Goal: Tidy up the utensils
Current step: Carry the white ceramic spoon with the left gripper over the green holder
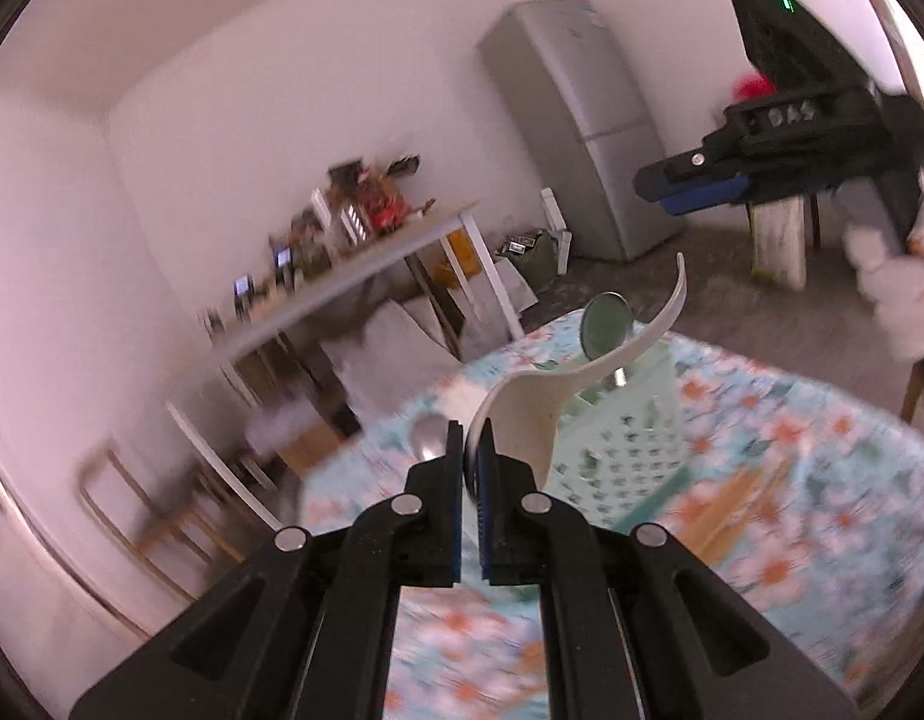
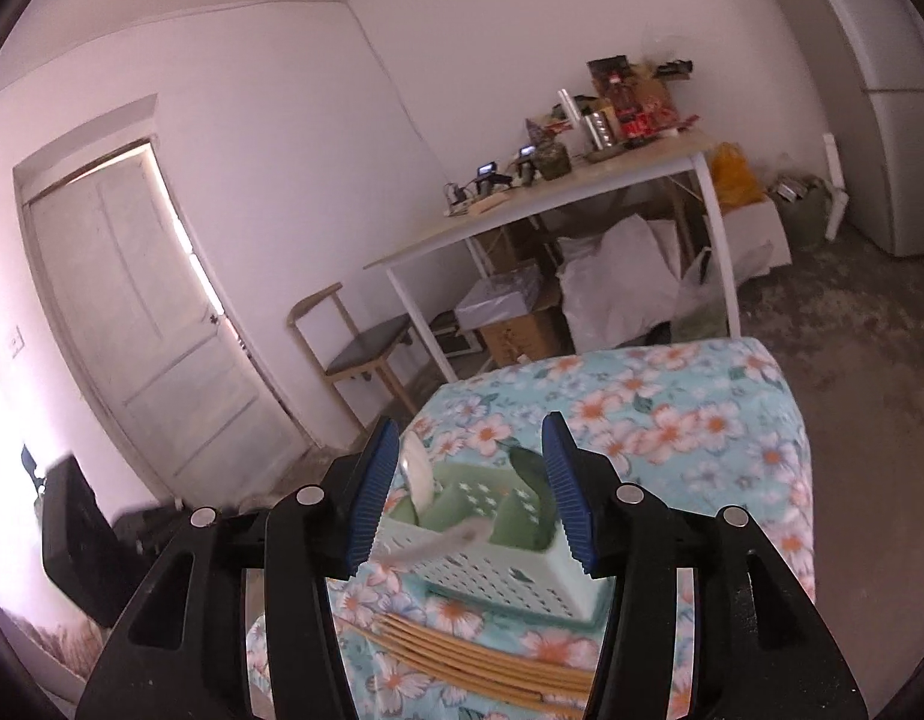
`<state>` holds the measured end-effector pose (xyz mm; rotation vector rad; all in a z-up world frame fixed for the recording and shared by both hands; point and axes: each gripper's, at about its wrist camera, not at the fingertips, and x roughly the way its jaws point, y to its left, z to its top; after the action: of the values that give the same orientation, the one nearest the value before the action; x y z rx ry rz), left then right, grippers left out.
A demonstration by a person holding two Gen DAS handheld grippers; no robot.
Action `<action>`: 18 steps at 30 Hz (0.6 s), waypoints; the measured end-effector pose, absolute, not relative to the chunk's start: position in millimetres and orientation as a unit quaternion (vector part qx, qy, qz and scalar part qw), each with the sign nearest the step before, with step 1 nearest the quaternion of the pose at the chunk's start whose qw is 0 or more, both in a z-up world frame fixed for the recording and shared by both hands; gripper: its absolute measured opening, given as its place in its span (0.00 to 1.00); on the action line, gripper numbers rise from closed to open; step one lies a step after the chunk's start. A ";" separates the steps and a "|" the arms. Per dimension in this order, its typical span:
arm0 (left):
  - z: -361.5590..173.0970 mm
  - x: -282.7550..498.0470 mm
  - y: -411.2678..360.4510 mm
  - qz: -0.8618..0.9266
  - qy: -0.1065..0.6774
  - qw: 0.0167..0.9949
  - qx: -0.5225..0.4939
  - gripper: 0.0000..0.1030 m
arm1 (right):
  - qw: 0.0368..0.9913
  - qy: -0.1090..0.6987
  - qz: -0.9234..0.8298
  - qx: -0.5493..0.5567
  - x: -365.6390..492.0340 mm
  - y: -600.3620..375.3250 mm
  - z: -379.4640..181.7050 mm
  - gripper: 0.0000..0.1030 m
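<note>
My left gripper (image 1: 471, 450), clamped thin on the white curved ceramic spoon (image 1: 525, 420) above the mint perforated plastic basket (image 1: 618, 456), may let it pivot and slip; right gripper (image 2: 471, 480) wide open, empty.

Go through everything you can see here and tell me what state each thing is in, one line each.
Left gripper: shut on the white spoon.
White spoon: held off the table, handle curving up over the basket.
Right gripper: open, empty, above the basket.
Basket: upright on the table, utensils inside.
Chopsticks: lying loose on the tablecloth beside the basket.
Door: closed.
</note>
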<state>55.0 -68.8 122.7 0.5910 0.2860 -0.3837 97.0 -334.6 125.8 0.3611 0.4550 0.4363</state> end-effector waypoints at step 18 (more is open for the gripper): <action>114.3 93.9 -107.2 -0.142 0.113 0.802 0.569 0.04 | 0.936 0.204 0.205 0.201 88.4 -368.4 102.0 0.47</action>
<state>93.9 -107.2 114.3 1.2191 0.2413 -0.3045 88.4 -368.4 102.0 0.4117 0.4177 0.4190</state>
